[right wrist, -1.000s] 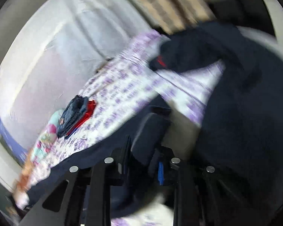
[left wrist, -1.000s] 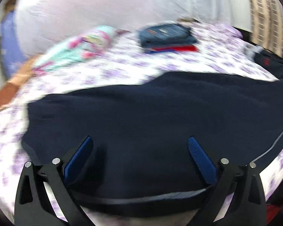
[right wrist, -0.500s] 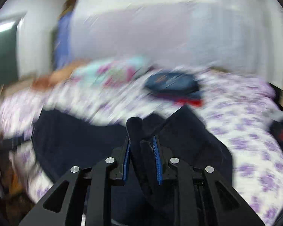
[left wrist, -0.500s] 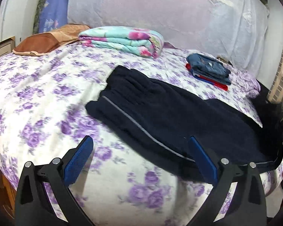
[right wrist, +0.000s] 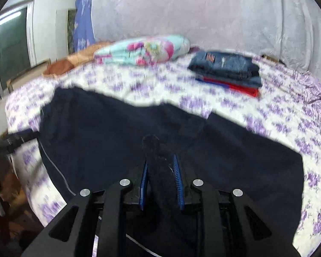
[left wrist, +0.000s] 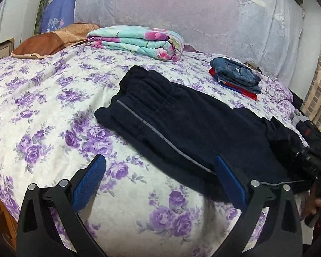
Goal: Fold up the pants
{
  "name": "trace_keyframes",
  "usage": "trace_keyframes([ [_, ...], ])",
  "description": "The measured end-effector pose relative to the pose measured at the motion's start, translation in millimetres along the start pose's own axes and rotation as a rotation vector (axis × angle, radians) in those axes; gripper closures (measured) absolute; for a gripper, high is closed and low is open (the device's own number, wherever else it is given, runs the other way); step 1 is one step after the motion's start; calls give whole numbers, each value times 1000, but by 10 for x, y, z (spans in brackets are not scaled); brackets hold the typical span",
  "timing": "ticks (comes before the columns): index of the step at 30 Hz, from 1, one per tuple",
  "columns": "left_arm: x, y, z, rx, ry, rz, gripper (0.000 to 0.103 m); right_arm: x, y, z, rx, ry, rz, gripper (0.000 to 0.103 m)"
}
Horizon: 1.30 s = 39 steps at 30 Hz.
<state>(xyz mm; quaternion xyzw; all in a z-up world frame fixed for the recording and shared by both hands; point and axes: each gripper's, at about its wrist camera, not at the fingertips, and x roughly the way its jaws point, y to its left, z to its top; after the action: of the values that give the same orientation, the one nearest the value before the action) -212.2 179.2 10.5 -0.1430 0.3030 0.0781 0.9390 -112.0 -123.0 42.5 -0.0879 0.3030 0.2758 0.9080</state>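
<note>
Dark navy pants point(left wrist: 182, 124) with a thin grey side stripe lie across the purple-flowered bed cover point(left wrist: 42, 107), waistband toward the far left. My left gripper point(left wrist: 160, 171) stands open over the bed's near edge, its right pad beside the pants' near hem, nothing between its pads. In the right wrist view the pants point(right wrist: 96, 132) spread wide, and my right gripper point(right wrist: 160, 167) is shut on a bunched fold of the dark cloth that sticks up between the blue pads. The right gripper also shows at the left wrist view's right edge, by the pants' leg end point(left wrist: 289, 150).
A folded floral blanket point(left wrist: 139, 40) and a brown pillow point(left wrist: 51, 40) lie at the bed's head. A stack of folded jeans over red cloth point(left wrist: 235, 77) sits far right. More dark clothes point(left wrist: 312, 137) are heaped at the right edge. A white draped wall stands behind.
Both views swung round to face the bed's head. The right gripper carried the held fold across, and the pants now lie spread flat. The left gripper drew back off the pants to the near edge.
</note>
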Motion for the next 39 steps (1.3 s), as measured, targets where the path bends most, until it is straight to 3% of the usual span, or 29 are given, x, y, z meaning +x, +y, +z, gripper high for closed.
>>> trace_keyframes([
  [3,30,6,-7,-4,8,-7,5,-38,114,75,-21,-31,17,80],
  [4,37,5,-11,-4,10,-4,5,48,194,54,-52,1,11,70],
  [6,43,3,-15,-4,10,-5,5,353,355,-68,-155,156,31,49],
  [8,49,-2,-12,-2,13,-5,5,337,445,-136,-220,129,-3,44],
  [10,66,2,-17,2,18,-9,5,201,397,-55,-171,140,79,40],
  [12,85,10,-22,-2,20,-14,5,-66,283,54,-109,64,143,39],
  [15,96,6,-28,3,15,-11,5,-340,47,240,-52,-33,81,26],
  [17,107,-4,-35,7,12,-4,5,-230,-168,320,-12,-27,-24,23],
  [19,112,-9,-37,13,10,4,5,229,-428,275,72,132,-109,18],
  [20,117,-16,-39,17,10,9,5,496,-495,200,97,248,-96,15],
  [21,120,-18,-40,19,10,11,5,623,-529,137,115,282,-72,10],
  [22,121,-17,-41,22,10,13,5,587,-545,123,126,234,-53,9],
  [24,127,-7,-38,25,10,11,5,501,-507,168,107,251,-38,10],
  [26,129,7,-33,23,11,6,5,199,-520,190,137,161,6,10],
  [27,127,15,-32,22,13,3,5,-23,-510,188,136,95,-3,8],
  [29,125,32,-21,16,18,-7,5,-235,-495,150,105,45,-9,3],
  [30,123,40,-16,10,21,-11,5,-266,-499,99,91,45,-10,3],
  [33,114,87,25,-32,35,-35,5,32,-548,-239,31,209,-36,3],
  [34,112,114,49,-56,43,-47,5,-18,-609,-324,65,147,2,3],
  [37,136,181,125,-124,67,-80,5,-226,-653,-211,108,120,-10,3],
  [39,176,225,192,-172,85,-109,5,-463,-685,-155,124,7,-5,3],
])
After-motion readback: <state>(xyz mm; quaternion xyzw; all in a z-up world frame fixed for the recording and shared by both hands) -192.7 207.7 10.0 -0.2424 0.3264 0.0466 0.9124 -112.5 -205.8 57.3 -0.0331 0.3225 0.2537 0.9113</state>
